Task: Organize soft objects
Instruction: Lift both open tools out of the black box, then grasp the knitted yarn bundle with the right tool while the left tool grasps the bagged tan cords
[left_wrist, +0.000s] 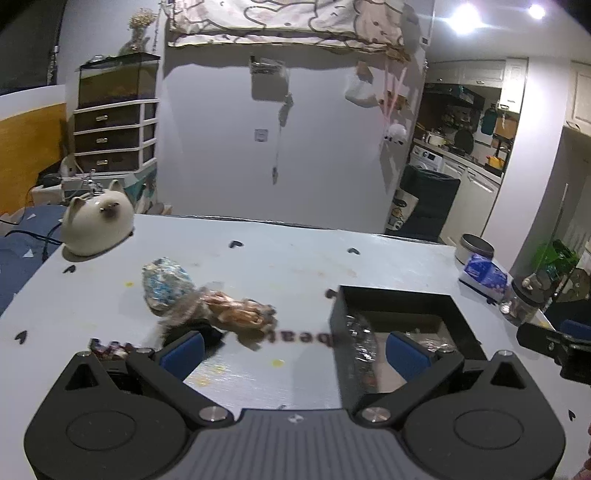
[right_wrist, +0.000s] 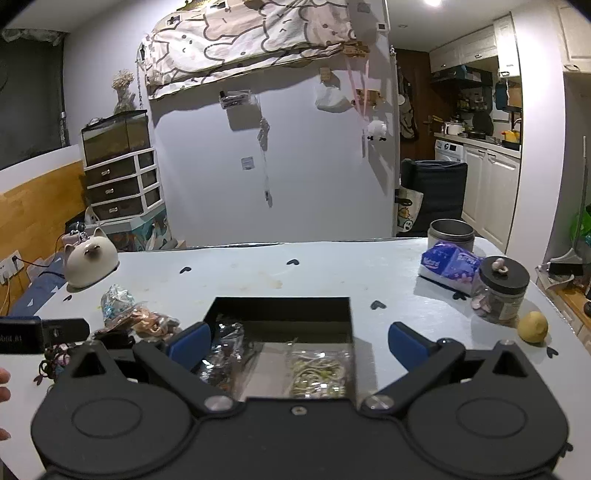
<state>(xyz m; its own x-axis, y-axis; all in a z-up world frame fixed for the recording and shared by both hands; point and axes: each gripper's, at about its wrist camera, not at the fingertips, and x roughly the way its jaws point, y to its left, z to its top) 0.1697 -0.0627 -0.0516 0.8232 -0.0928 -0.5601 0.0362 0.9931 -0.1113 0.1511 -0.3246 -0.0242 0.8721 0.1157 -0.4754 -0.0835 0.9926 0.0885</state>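
A black open box (left_wrist: 399, 299) (right_wrist: 282, 308) sits on the pale table (left_wrist: 280, 258) (right_wrist: 332, 266), with clear plastic bags of small soft items (right_wrist: 314, 373) inside. Left of the box lie a blue-and-white bag (left_wrist: 166, 286) (right_wrist: 116, 299), an orange-pink bag (left_wrist: 240, 308) (right_wrist: 155, 321) and a dark bundle (left_wrist: 207, 332). My left gripper (left_wrist: 293, 354) stands open over the table between the bags and the box, nothing between its fingers. My right gripper (right_wrist: 299, 343) hangs open above the box, also with nothing in it.
A white cat-shaped ceramic (left_wrist: 98, 219) (right_wrist: 88, 260) stands at the table's far left. At the right are a tissue pack (right_wrist: 448, 266), a metal tin (right_wrist: 450, 232), a lidded glass jar (right_wrist: 500, 293) and a yellow lemon (right_wrist: 532, 326). Drawers and a kitchen lie beyond.
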